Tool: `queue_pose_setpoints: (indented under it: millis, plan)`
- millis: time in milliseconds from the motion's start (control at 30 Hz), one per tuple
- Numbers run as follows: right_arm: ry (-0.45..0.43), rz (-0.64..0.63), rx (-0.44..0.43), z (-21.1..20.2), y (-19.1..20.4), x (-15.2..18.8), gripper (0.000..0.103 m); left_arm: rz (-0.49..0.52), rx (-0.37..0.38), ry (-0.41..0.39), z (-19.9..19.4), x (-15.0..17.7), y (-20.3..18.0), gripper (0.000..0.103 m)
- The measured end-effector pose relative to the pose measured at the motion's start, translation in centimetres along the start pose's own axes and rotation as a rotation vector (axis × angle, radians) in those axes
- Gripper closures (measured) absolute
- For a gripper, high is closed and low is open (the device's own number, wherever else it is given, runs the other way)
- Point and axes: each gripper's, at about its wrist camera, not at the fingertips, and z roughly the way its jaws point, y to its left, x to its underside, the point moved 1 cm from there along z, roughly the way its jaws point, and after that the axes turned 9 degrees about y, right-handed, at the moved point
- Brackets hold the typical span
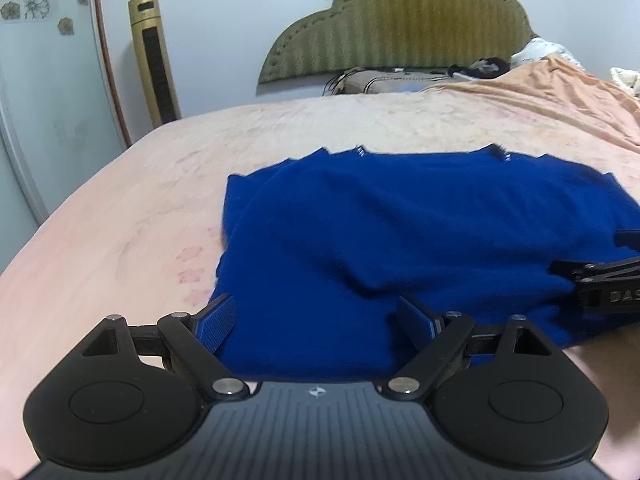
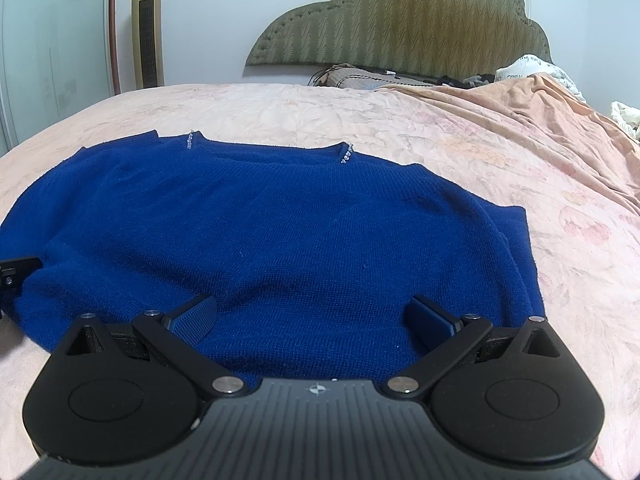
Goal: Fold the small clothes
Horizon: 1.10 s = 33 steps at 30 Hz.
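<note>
Left gripper (image 1: 314, 322) pitched down toward the bed, jaws spread wide, nothing pinched; near hem of the blue knit sweater (image 1: 400, 240) lying between and just under the blue pads (image 1: 216, 322). Sweater spread flat on the pink floral bedsheet (image 1: 120, 220), neckline with small silver beads (image 2: 347, 155) at the far side. Right gripper (image 2: 312, 322) tilted down likewise, jaws wide apart, hovering over the same near hem, gripping nothing. Beyond both tools: gold tower fan (image 2: 147, 28) far left, green padded headboard (image 2: 400, 28) ahead, rumpled peach blanket (image 2: 540, 120) to the right.
</note>
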Motion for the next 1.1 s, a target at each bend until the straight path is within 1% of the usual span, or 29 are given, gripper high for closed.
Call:
queue_pose_setpoints:
  millis: [200, 300, 500, 1100]
  plan:
    - [0.0, 0.0, 0.0, 0.0, 0.0, 0.0, 0.0, -0.007, 0.023, -0.024, -1.2, -0.4, -0.3, 0.015]
    - [0.0, 0.0, 0.0, -0.1, 0.0, 0.0, 0.0, 0.001, 0.023, -0.031, -1.5, -0.5, -0.4, 0.015]
    - [0.0, 0.0, 0.0, 0.0, 0.0, 0.0, 0.0, -0.011, 0.035, -0.034, -1.9, -0.7, -0.5, 0.015]
    - [0.001, 0.0, 0.001, -0.1, 0.1, 0.0, 0.0, -0.018, 0.035, -0.028, -2.1, -0.4, -0.3, 0.015]
